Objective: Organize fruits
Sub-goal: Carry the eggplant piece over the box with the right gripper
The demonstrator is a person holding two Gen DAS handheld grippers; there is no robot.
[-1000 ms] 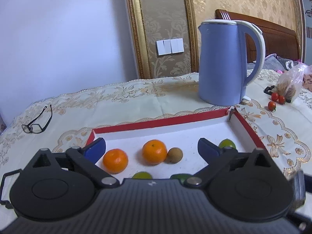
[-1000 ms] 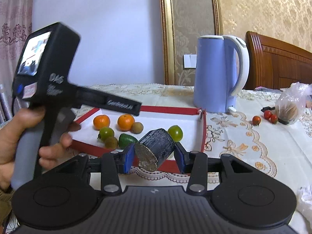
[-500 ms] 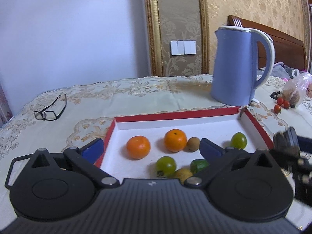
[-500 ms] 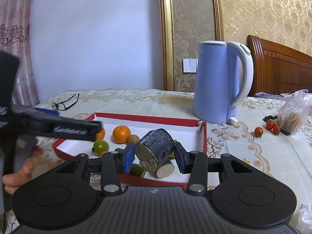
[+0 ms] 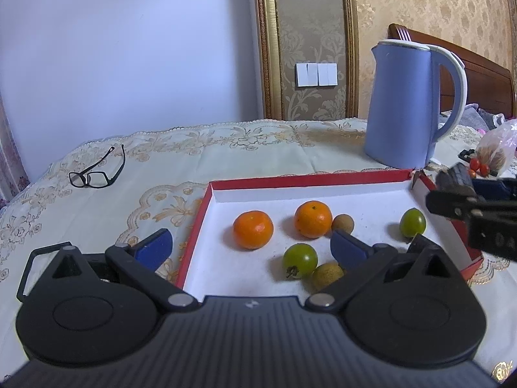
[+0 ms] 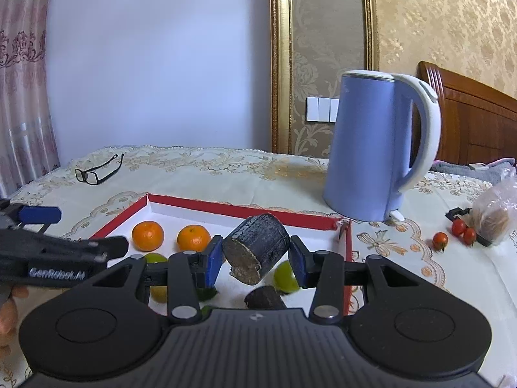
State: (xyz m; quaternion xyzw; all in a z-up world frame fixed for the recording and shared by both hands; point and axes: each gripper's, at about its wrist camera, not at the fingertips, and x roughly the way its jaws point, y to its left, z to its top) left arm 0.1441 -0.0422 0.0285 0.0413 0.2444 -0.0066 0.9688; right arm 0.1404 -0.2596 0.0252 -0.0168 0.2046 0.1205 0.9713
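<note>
A red-rimmed white tray (image 5: 303, 179) (image 6: 226, 208) holds two oranges (image 5: 253, 229) (image 6: 148, 235), green tomatoes (image 5: 300, 260) (image 6: 285, 276), a small brown fruit (image 5: 342, 222) and a yellowish one (image 5: 327, 275). My right gripper (image 6: 255, 255) is shut on a dark sugarcane chunk (image 6: 257, 247), held above the tray's near right part; the chunk shows at the right edge of the left wrist view (image 5: 454, 179). Another dark chunk (image 6: 265, 297) lies in the tray below it. My left gripper (image 5: 250, 247) is open and empty over the tray's near left edge.
A blue kettle (image 5: 404, 103) (image 6: 374, 148) stands behind the tray. Glasses (image 5: 97, 169) lie at the far left. Red cherry tomatoes (image 6: 452, 232) and a plastic bag (image 6: 494, 213) lie on the right of the embroidered tablecloth (image 5: 226, 158).
The left gripper has pulled back and to the left, still open. The right gripper has carried the dark chunk forward over the tray's near right part.
</note>
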